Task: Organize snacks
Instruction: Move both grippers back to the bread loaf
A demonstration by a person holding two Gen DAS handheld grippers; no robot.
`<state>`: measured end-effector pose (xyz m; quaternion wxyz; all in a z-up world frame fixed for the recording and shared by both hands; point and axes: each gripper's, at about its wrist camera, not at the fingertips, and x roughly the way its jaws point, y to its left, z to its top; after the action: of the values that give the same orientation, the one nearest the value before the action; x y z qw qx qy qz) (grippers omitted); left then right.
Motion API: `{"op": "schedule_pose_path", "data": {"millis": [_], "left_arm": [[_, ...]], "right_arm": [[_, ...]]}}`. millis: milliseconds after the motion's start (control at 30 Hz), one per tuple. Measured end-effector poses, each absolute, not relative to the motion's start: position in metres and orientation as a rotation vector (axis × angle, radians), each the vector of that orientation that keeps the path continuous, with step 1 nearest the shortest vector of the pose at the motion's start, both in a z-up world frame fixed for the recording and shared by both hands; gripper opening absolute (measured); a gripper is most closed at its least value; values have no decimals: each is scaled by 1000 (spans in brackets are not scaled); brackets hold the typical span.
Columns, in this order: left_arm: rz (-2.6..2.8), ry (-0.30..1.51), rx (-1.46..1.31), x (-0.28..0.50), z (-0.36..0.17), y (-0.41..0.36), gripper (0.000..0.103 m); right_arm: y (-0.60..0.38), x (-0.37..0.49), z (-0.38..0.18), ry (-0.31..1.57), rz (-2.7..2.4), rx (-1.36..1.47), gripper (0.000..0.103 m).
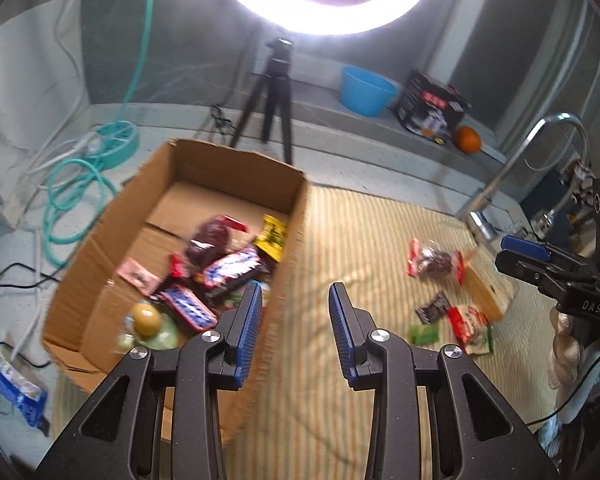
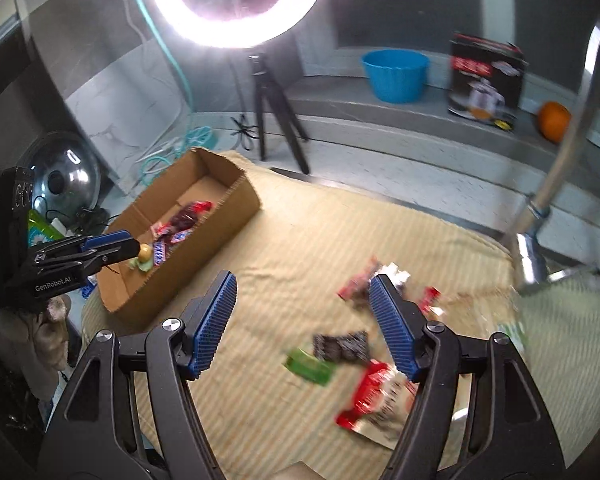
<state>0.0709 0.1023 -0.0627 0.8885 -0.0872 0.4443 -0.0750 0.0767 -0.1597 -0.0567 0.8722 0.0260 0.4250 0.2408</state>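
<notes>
An open cardboard box (image 1: 112,216) (image 2: 236,204) sits at the left of a striped beige mat (image 1: 364,240) (image 2: 300,248) and holds several snack packs (image 1: 228,268). My left gripper (image 1: 294,292) is open and empty above the box's right wall. Loose snacks lie on the mat: a red-ended dark pack (image 1: 434,262) (image 2: 360,284), a black wrapper (image 1: 432,308) (image 2: 342,346), a green packet (image 1: 424,334) (image 2: 308,366) and a red bag (image 1: 470,324) (image 2: 374,394). My right gripper (image 2: 304,284) is open and empty above them; it also shows in the left wrist view (image 1: 518,250).
A ring light on a black tripod (image 1: 276,92) (image 2: 276,108) stands behind the mat. A blue tub (image 1: 366,90) (image 2: 396,74), a black appliance box (image 2: 486,82) and an orange (image 2: 554,120) sit on a ledge. A chrome faucet (image 1: 512,168) (image 2: 540,216) rises at right. A teal hose (image 1: 76,184) lies at left.
</notes>
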Motion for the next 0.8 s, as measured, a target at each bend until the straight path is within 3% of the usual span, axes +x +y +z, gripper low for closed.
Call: {"op": "schedule_pose_path", "data": {"millis": [167, 300, 633, 700, 767, 800], "left_arm": [[-214, 958, -153, 74, -74, 75, 33], [-261, 983, -134, 75, -81, 55, 33], [-328, 1014, -128, 87, -91, 16, 33], [-339, 1015, -131, 91, -91, 8, 33], [-355, 1025, -136, 94, -93, -1, 33], [-371, 1034, -143, 96, -94, -6, 33]], "right_arm": [[-194, 64, -72, 926, 465, 93, 70], [-209, 57, -84, 962, 443, 93, 57], [-258, 60, -89, 966, 313, 118, 57], [-268, 62, -91, 974, 290, 120, 63], [-277, 65, -95, 986, 272, 112, 81], [-282, 67, -97, 987, 262, 106, 81]]}}
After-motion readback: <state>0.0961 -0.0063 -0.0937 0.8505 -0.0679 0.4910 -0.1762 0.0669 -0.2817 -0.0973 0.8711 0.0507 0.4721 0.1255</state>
